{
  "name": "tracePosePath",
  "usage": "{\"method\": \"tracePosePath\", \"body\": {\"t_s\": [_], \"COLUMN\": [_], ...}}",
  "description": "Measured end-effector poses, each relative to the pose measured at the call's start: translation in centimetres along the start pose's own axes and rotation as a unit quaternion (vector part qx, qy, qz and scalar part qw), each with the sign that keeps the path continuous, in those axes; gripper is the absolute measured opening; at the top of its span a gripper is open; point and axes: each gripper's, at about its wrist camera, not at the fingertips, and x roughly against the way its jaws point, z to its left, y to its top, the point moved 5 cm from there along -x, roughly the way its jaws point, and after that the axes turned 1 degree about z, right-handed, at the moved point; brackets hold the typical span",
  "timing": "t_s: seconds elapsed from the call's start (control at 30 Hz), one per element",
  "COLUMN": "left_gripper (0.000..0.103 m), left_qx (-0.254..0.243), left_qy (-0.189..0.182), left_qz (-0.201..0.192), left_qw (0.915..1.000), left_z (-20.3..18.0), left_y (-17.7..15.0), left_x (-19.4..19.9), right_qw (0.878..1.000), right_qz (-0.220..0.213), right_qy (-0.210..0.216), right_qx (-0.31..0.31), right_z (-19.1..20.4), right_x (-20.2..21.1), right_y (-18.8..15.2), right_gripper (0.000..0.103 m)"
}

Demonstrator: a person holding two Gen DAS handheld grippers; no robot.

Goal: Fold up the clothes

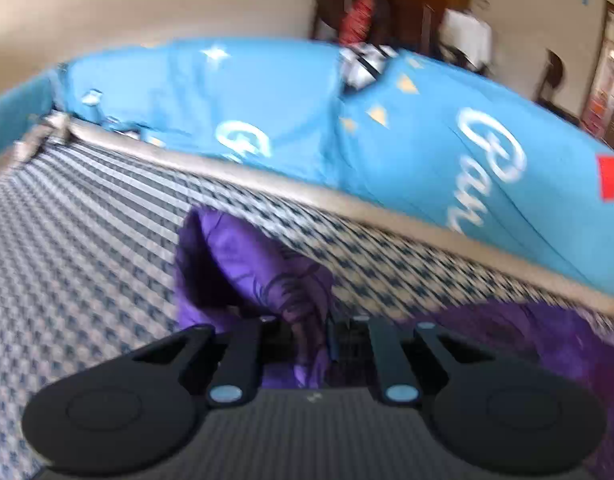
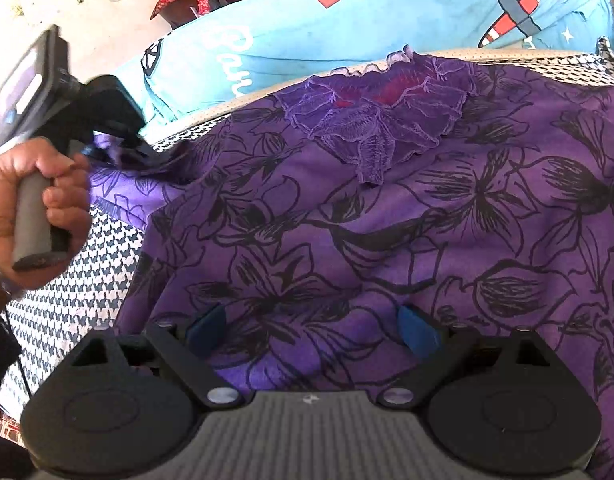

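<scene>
**Left gripper pinches the sleeve of the purple garment**

The purple garment [image 2: 347, 216], with black flower drawing and a lace collar, lies spread on the houndstooth cover [image 2: 87, 276] of the bed. Behind it, along the far edge, lies a blue cushion [image 2: 387, 20] with white letters and an airplane picture.

The person's left hand [image 2: 31, 204] is closed in a fist around the grey handle of the left gripper [image 1: 313, 320], with the wrist bent so that the tool points slantwise down toward the cloth. Its jaws are clenched on a bunch of the purple fabric at the left side of the garment; in the left wrist view the cloth stands up as a folded ridge between the two black fingers. This view is blurred.

The right gripper [image 2: 307, 328] points slantwise down over the lower part of the garment. Its blue pads [image 2: 417, 332] are wide apart, released, and the fabric lies between and under them without being pinched. The hand that holds it is not visible.
</scene>
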Motion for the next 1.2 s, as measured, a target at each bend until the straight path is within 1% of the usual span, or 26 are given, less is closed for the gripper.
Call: {"method": "tracePosePath", "body": {"t_s": [0.17,0.37,0.5,0.6,0.7,0.8,0.83,0.87,0.93,0.97,1.0,1.03,1.07,1.17,1.2], "left_gripper": [0.012,0.012,0.013,0.015,0.015,0.017,0.024,0.032,0.041,0.042,0.044,0.050,0.054,0.057,0.057], "left_qx": [0.041,0.081,0.105,0.142,0.176,0.213,0.226,0.240,0.260,0.271,0.278,0.281,0.286,0.315,0.324], "left_qy": [0.048,0.110,0.161,0.170,0.171,0.155,0.148,0.140,0.135,0.132,0.124,0.107,0.093,0.071,0.070], "left_qz": [-0.036,-0.049,-0.032,0.005,0.035,0.070,0.083,0.096,0.111,0.119,0.123,0.120,0.118,0.116,0.120], "left_qw": [0.9974,0.9894,0.9809,0.9751,0.9687,0.9621,0.9592,0.9559,0.9496,0.9461,0.9445,0.9462,0.9463,0.9393,0.9359], "left_z": [4.2,9.5,13.2,15.9,18.1,20.0,20.5,21.0,22.0,22.5,23.0,23.4,23.8,25.3,25.9], "left_y": [2.0,3.3,3.3,2.9,2.2,0.8,0.3,-0.3,-1.4,-1.9,-2.2,-2.1,-2.1,-2.6,-2.9], "left_x": [1.7,3.4,3.6,3.0,3.0,3.2,3.3,3.2,3.3,3.3,3.4,3.4,3.5,4.2,4.4], "right_qw": [1.000,1.000,1.000,1.000,1.000,1.000,0.999,0.999,0.999,0.999,0.999,0.999,0.999,0.999,0.999], "right_qz": [-0.003,-0.006,-0.007,-0.008,-0.010,-0.011,-0.012,-0.012,-0.012,-0.013,-0.013,-0.013,-0.013,-0.014,-0.014], "right_qy": [-0.003,-0.007,-0.009,-0.008,-0.011,-0.015,-0.016,-0.018,-0.019,-0.019,-0.019,-0.018,-0.018,-0.016,-0.016], "right_qx": [0.003,0.008,0.011,0.011,0.017,0.023,0.025,0.027,0.028,0.029,0.030,0.031,0.032,0.035,0.037], "right_z": [0.1,0.4,0.4,0.4,0.5,0.5,0.5,0.5,0.5,0.5,0.5,0.5,0.5,0.4,0.4], "right_x": [-0.1,-0.2,-0.3,-0.4,-0.5,-0.7,-0.7,-0.8,-0.8,-0.8,-0.8,-0.8,-0.8,-0.8,-0.8], "right_y": [0.0,0.0,0.1,0.0,0.0,0.0,0.0,0.0,0.0,0.0,0.0,-0.1,-0.1,-0.1,-0.1], "right_gripper": [0.096,0.096,0.097,0.097,0.097,0.097,0.097,0.097,0.098,0.098,0.098,0.098,0.098,0.098,0.098]}}
